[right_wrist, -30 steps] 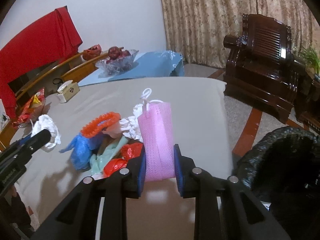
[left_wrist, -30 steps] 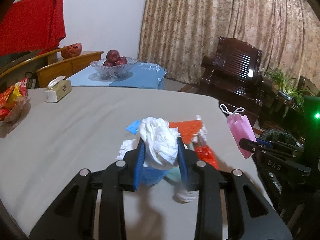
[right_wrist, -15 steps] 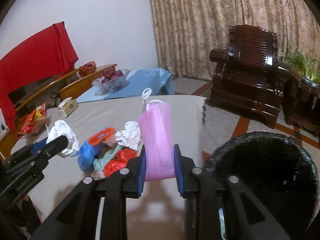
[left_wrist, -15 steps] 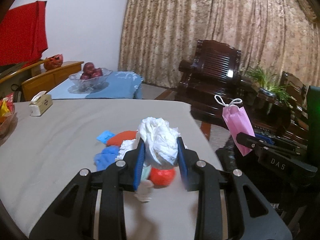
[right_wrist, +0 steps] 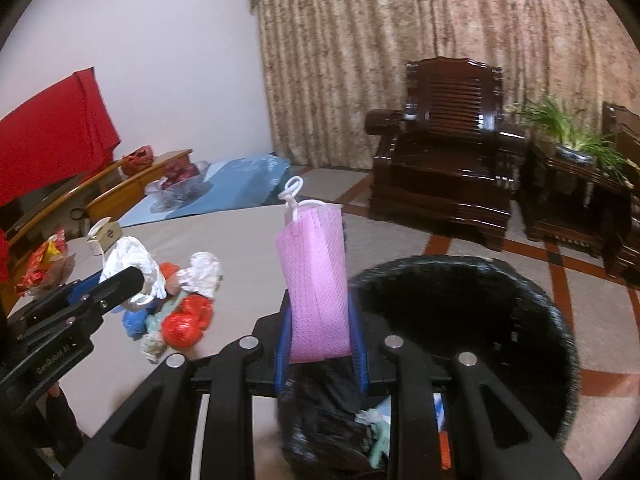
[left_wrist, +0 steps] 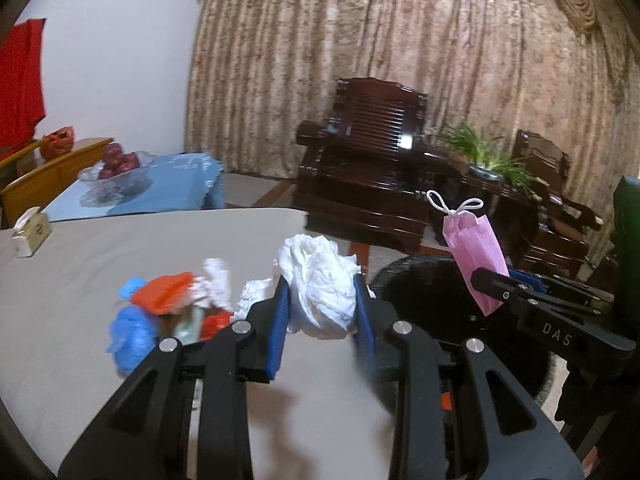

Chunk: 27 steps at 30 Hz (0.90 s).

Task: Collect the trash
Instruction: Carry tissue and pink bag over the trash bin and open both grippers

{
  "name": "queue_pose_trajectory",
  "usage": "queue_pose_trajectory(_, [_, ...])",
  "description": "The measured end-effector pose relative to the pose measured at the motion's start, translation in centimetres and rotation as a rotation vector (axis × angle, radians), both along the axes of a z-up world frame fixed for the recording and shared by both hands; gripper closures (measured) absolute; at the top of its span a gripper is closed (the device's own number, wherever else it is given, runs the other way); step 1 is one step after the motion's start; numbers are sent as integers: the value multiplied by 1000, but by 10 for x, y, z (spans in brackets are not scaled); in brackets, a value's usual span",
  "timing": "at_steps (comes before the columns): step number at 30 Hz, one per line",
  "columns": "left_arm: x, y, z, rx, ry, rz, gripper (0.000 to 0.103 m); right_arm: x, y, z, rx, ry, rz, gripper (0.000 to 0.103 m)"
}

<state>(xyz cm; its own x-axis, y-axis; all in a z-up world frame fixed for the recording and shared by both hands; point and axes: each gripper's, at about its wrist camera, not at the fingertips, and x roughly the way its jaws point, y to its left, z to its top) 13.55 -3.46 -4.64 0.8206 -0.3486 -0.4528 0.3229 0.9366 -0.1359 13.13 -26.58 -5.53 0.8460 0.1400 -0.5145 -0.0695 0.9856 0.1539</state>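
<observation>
My right gripper (right_wrist: 320, 340) is clamped on the pink mask (right_wrist: 316, 280), which stands upright between the blue pads, long axis vertical, ear loops at the top. My left gripper (left_wrist: 320, 312) is closed on a crumpled white tissue (left_wrist: 320, 284) that bulges above the jaws.

What the coming move turns on is the bin (right_wrist: 460, 340): its black-lined mouth lies directly under and ahead of my right gripper, and the mask's lower edge hangs at the near-left rim. In the left wrist view the same bin (left_wrist: 424, 292) sits to the right of the tissue, past the table (left_wrist: 160, 240) edge, so my left gripper is over the tabletop near that edge with the opening beside it. I judge the right hand the nearer one; it looks placed to let go first, while the left needs to travel further right.

The rest of the trash, a pile (left_wrist: 172, 312) of blue, orange, red and white scraps, lies on the table to the left of both grippers, apart from the bin. Some scraps already lie inside the bin liner
</observation>
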Motion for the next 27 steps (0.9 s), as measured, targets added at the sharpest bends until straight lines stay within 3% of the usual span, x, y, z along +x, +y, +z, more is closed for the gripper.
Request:
queue_pose_trajectory(19, [5, -111, -25, -6, 18, -224, 73, -41, -87, -21, -16, 41, -185, 78])
queue_pose_trajectory(27, [14, -142, -42, 5, 47, -271, 73, -44, -110, -38, -10, 80, -232, 78])
